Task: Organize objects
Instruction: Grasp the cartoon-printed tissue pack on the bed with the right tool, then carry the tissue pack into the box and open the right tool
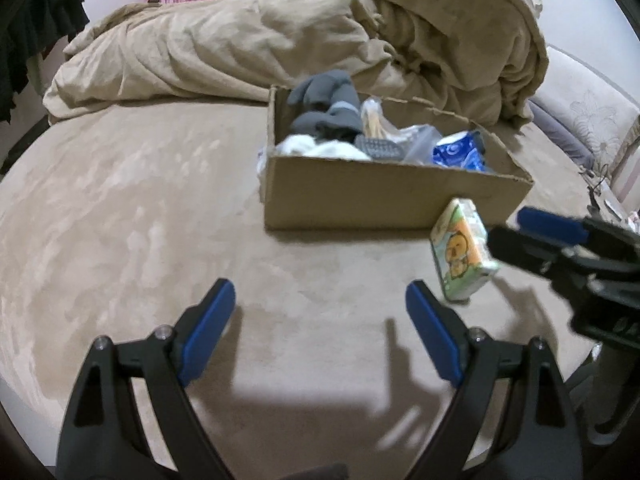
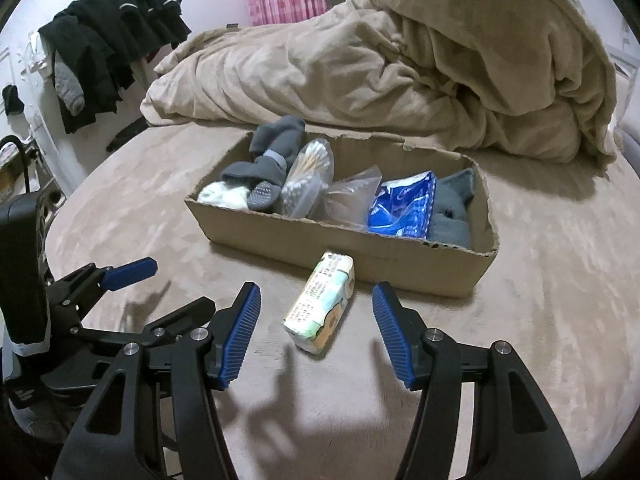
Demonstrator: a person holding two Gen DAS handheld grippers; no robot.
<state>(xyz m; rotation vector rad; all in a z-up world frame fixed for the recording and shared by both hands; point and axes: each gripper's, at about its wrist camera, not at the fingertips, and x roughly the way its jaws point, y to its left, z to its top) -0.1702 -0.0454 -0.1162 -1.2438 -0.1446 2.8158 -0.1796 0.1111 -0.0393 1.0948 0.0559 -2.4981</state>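
A small tissue pack (image 2: 322, 304) with a cartoon print lies on the beige bed in front of a shallow cardboard box (image 2: 360, 248). It also shows in the left wrist view (image 1: 460, 254), near the box's (image 1: 360, 200) front right corner. The box holds grey socks (image 2: 272, 156), a bag of cotton swabs (image 2: 308, 176), a clear bag and a blue packet (image 2: 404, 204). My right gripper (image 2: 316, 336) is open, just short of the tissue pack. My left gripper (image 1: 320, 328) is open and empty over bare bed, left of the pack.
A crumpled beige duvet (image 2: 400, 60) is piled behind the box. Dark clothes (image 2: 108, 40) hang at the far left. The right gripper shows in the left wrist view (image 1: 560, 240), and the left gripper in the right wrist view (image 2: 120, 280).
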